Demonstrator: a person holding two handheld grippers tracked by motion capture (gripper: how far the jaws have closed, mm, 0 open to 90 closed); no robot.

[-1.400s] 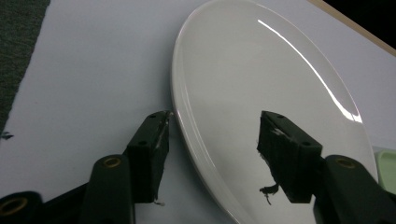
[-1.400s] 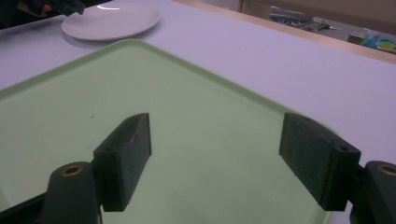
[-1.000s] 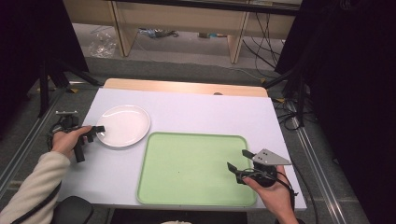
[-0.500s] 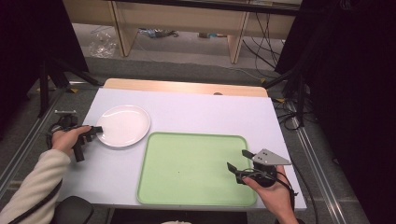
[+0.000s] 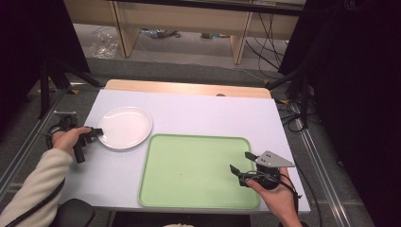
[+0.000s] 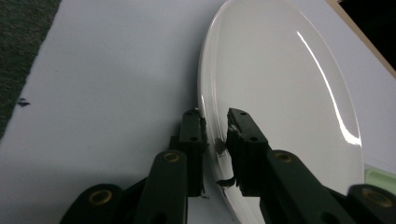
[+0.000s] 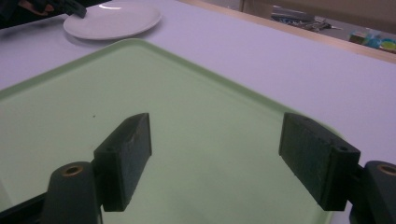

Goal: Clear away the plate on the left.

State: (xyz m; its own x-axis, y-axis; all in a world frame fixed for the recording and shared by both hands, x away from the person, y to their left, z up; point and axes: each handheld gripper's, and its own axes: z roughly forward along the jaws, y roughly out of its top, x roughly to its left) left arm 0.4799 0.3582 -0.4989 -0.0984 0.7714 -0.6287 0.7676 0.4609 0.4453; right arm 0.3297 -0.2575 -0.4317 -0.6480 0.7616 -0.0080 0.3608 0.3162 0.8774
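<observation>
Pinching the near rim of the white plate (image 5: 125, 126) at left centre, our left gripper (image 6: 215, 135) grips it; our right gripper (image 5: 242, 164) hovers spread over the green tray (image 5: 189, 189), lower right; next, we judge, lifting the plate trayward needs a steady grip.

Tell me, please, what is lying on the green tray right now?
Nothing lies on the green tray; its surface is bare apart from a tiny dark speck. The right gripper hovers open over its right side, covering a small patch there. The white plate sits beside it on the table.
</observation>
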